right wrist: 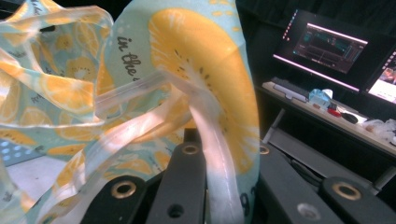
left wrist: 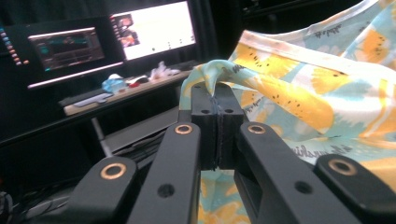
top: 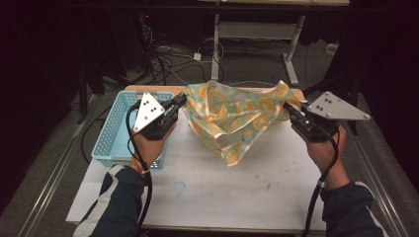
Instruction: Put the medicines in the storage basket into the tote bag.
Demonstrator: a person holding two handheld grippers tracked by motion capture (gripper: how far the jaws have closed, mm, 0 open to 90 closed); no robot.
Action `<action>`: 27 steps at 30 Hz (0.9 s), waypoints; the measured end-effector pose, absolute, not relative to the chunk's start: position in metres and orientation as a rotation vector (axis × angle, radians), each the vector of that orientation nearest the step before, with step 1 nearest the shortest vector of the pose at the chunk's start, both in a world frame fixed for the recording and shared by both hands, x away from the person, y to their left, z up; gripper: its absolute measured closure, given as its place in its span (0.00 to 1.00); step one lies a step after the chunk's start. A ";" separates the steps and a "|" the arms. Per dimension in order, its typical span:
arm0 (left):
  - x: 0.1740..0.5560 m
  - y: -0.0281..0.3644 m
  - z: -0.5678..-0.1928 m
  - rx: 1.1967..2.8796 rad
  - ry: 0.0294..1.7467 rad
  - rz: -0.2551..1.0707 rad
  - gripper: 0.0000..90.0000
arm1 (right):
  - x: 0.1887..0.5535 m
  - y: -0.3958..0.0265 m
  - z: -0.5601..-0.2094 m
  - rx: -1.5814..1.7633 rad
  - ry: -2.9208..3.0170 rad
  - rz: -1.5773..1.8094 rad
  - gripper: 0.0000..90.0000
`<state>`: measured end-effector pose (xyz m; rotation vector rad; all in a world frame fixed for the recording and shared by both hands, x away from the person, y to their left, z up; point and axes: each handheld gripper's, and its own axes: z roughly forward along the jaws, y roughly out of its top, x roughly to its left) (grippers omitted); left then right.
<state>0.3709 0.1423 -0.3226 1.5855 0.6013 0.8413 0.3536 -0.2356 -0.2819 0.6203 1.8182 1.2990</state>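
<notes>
— Grippers, how do they stand?
— Left gripper [top: 181, 100] is clamped on one corner of the lemon-print cloth [top: 237, 118]; right gripper [top: 288, 108] is clamped on the opposite corner.
— And the cloth?
— It hangs stretched between them above the table's [top: 237, 197] far edge, sagging at its middle, beside the blue basket [top: 111, 133] at the left edge.
</notes>
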 end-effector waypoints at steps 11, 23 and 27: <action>0.428 0.120 -0.333 1.648 0.711 0.848 0.97 | 0.415 -0.226 -0.296 0.755 1.872 1.214 1.00; 0.478 0.101 -0.331 1.715 0.817 0.903 0.97 | 0.464 -0.228 -0.302 0.878 1.861 1.182 1.00; 0.485 0.099 -0.323 1.704 0.815 0.916 0.97 | 0.472 -0.230 -0.292 0.902 1.835 1.235 1.00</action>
